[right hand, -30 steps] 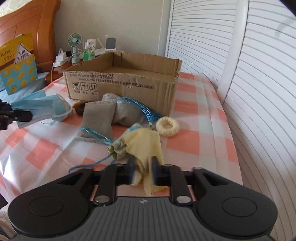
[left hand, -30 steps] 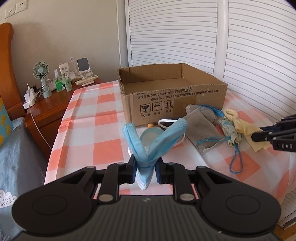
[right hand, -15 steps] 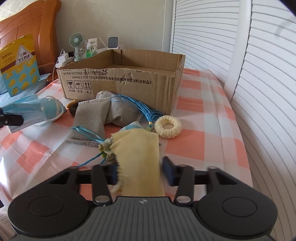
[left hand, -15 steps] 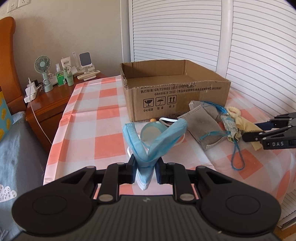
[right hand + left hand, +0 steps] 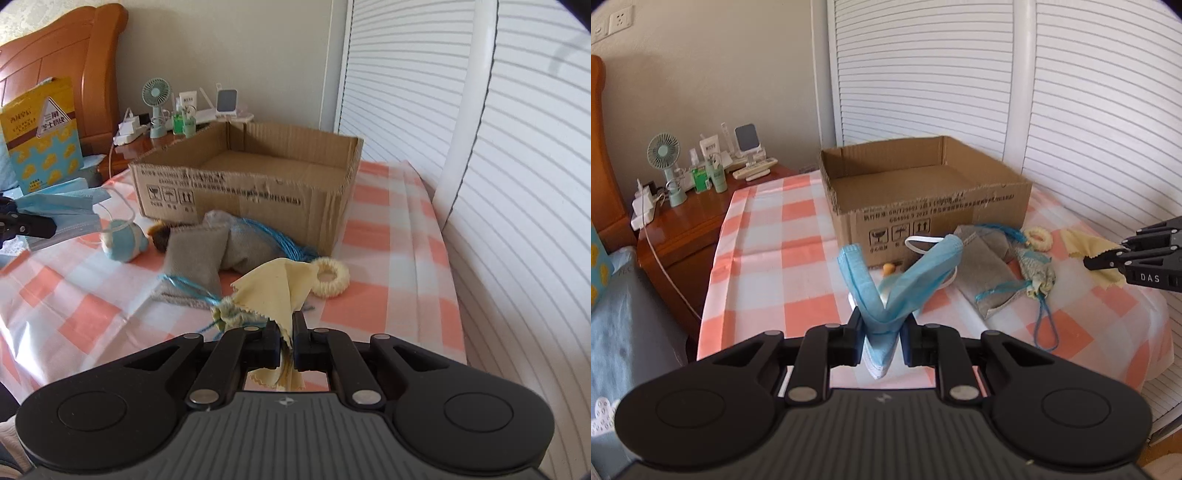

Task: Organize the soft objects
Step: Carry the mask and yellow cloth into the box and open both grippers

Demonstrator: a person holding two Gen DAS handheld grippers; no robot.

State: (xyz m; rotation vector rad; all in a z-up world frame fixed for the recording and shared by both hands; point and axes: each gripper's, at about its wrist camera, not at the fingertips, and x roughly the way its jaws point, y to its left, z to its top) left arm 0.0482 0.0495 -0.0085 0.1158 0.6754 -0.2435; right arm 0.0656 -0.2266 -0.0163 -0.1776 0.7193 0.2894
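Now the left gripper (image 5: 881,334) pinches a blue face mask (image 5: 905,280) at its fold, the two halves rising in a V above the checked tablecloth (image 5: 775,240), in front of the open cardboard box (image 5: 923,199). Beside it, the right gripper (image 5: 286,339), whose jaws have just been closing, clamps a yellow cloth (image 5: 280,288); the cloth stands up between the pads, near the grey pouch (image 5: 207,251) and cream scrunchie (image 5: 330,277).

1. Table under a pink-and-white checked cloth (image 5: 373,229);
2. Open cardboard box (image 5: 243,192) at the far end;
3. Before the box: grey pouch (image 5: 195,254), cream scrunchie (image 5: 330,282), small drawstring bag (image 5: 1039,275), blue round object (image 5: 123,243).
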